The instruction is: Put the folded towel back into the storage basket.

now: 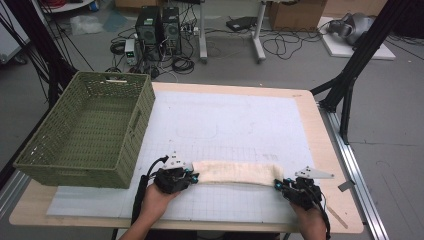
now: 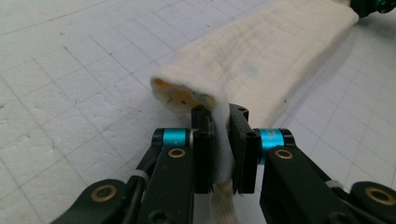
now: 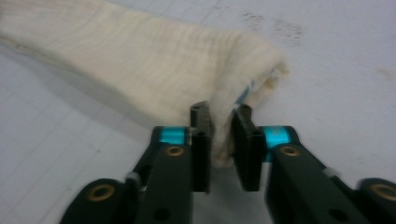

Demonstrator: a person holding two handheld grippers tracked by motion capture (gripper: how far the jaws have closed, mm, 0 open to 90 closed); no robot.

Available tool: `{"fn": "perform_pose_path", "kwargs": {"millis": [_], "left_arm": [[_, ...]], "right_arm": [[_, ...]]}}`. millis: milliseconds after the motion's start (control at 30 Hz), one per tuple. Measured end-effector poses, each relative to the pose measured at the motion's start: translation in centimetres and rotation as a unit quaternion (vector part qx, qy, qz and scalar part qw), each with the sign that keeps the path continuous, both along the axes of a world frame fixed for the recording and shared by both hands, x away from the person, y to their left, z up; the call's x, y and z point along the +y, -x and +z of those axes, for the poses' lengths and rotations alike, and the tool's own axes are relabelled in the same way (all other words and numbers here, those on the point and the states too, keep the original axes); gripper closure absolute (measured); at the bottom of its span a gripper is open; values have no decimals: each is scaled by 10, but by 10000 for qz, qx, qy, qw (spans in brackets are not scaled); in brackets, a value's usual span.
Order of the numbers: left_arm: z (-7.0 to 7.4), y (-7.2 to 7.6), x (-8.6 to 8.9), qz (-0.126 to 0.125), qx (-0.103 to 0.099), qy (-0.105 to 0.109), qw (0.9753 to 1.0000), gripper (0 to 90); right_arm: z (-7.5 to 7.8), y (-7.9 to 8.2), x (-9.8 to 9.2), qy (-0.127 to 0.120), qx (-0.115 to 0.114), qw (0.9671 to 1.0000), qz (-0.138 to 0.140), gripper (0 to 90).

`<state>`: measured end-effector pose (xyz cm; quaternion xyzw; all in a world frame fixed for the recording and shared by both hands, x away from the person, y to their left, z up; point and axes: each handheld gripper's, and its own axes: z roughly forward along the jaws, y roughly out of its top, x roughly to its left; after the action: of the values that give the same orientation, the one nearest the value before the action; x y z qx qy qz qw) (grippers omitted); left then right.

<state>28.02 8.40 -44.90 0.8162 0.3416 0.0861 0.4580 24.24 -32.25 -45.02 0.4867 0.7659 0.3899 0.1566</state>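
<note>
A cream-coloured folded towel (image 1: pixel 235 173) lies as a long strip across the white gridded mat near the table's front edge. My left gripper (image 1: pixel 192 176) is shut on its left end, where a fold of the towel (image 2: pixel 261 60) is pinched between the two black jaws of that gripper (image 2: pixel 222 144). At the strip's other end my right gripper (image 1: pixel 280 185) is shut on a corner of the towel (image 3: pixel 154 65), the cloth squeezed between the jaws of this gripper (image 3: pixel 223 140). A hand holds each gripper from below.
A green woven basket (image 1: pixel 90 127) stands empty on the table's left side. The white gridded mat (image 1: pixel 225 125) covers most of the wooden table. Computer towers, cables and black frame legs are on the floor behind the table.
</note>
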Motion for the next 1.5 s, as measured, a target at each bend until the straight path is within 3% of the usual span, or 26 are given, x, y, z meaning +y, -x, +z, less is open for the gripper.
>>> {"fn": "perform_pose_path", "kwargs": {"millis": [67, 133, 200, 367, 400, 567, 933, 1333, 1500], "left_arm": [[1, 0, 1, -18, -35, -34, 10000, 810], [2, 2, 1, 12, -101, 34, 9999, 811], [4, 3, 4, 26, -176, 88, 9998, 812], [13, 5, 13, 63, -351, 359, 9987, 813], [13, 5, 13, 63, -351, 359, 9987, 814], [21, 7, 20, 114, -383, 567, 9976, 815], [28, 10, 26, 76, -457, 695, 9965, 815], [49, 25, 36, -35, -864, 841, 9927, 814], [58, 31, 46, 45, -992, 911, 9909, 814]], "right_arm": [[1, 1, 2, 107, -49, 9999, 17, 800], [4, 2, 6, 409, -120, 9990, 155, 815], [6, 3, 7, 433, -228, 9985, 229, 816], [22, 10, 3, 227, -715, 9963, 422, 816], [22, 10, 3, 227, -715, 9963, 422, 816], [33, 14, -2, -60, -1104, 9918, 647, 815], [39, 16, -5, -331, -1357, 9873, 752, 814], [49, 16, -4, -424, -1615, 9827, 803, 813], [61, 11, 2, -532, -1790, 9778, 950, 813]]}}
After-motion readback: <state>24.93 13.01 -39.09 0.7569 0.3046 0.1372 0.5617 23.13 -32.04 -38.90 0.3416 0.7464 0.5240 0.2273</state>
